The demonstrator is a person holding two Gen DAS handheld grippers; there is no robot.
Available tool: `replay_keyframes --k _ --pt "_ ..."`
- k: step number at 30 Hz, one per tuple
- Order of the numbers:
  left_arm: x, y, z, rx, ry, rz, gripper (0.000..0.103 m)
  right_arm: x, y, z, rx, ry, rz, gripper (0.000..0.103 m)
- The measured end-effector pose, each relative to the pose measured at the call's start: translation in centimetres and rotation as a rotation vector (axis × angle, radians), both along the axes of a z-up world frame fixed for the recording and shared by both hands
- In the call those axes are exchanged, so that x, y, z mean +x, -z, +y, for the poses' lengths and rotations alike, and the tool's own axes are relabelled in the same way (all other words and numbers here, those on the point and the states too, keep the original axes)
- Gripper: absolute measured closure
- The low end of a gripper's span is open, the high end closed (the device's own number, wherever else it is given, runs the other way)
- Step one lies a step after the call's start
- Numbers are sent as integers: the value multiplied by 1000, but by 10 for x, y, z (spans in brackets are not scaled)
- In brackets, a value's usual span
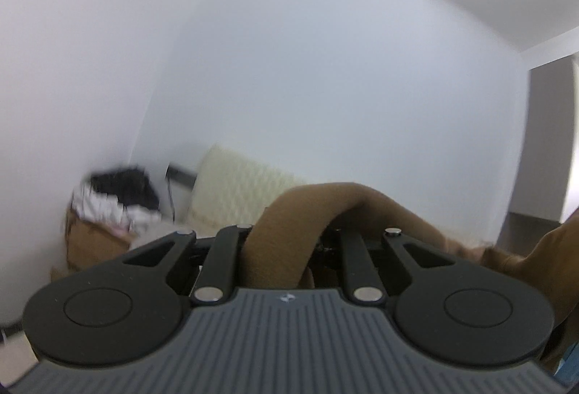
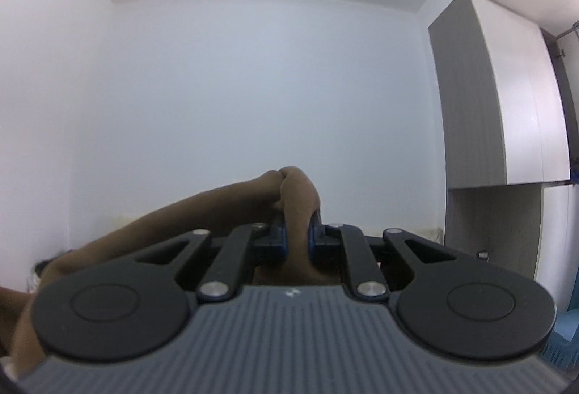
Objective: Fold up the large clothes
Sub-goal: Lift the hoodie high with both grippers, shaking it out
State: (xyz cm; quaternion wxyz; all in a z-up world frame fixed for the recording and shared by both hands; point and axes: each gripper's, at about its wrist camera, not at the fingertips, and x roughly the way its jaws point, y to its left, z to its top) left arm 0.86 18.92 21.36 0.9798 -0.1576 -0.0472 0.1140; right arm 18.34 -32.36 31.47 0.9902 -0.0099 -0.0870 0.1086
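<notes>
A brown garment [image 1: 289,213] bunches up through my left gripper [image 1: 289,234], which is shut on it; the cloth hides the fingertips and trails off to the right [image 1: 524,263]. In the right wrist view the same brown garment [image 2: 296,198] is pinched between the blue pads [image 2: 277,238] of my right gripper [image 2: 296,234], shut on a fold that sticks up above the jaws. From there the cloth stretches away to the lower left [image 2: 144,224]. Both grippers are raised and point roughly level at white walls.
A cream quilted cushion or sofa back [image 1: 235,191] stands against the wall, with a cardboard box [image 1: 90,238] of dark and light clothes [image 1: 119,195] to its left. A tall grey and white cabinet [image 2: 499,126] fills the right side. Something blue [image 2: 568,329] sits at the far right edge.
</notes>
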Motion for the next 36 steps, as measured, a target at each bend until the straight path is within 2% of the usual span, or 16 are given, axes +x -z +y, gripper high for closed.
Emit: replay_keyframes --k 3,8,11,15,18,23,25,28,30,33,36 --pt "-46 -24 4 43 -12 -50 86 -7 -12 -2 20 -19 -20 90" --pt "-79 -40 39 0 -24 -39 86 22 -29 20 24 -19 -15 90" --pt "-63 -29 63 -13 -63 31 86 73 -24 48 12 -35 62 90" --pt "-26 0 110 -81 -103 135 86 159 10 99 -31 -45 184 90" --pt "15 32 144 -124 -140 204 86 226 48 141 -49 -49 262 90" --pt "114 96 193 -172 -199 329 85 334 119 211 -83 -36 362 90" --pt "163 125 222 -192 -213 388 85 376 151 240 -110 -29 413 90" --pt "210 172 268 -266 -226 471 85 452 211 275 -125 -14 542 90" --pt "237 203 293 -288 -241 527 85 495 253 295 -141 -8 615 90" --pt "281 247 331 -305 -252 590 85 523 321 344 -170 -8 710 90" --pt "323 285 362 -342 -260 666 85 555 385 373 -221 -6 768 90"
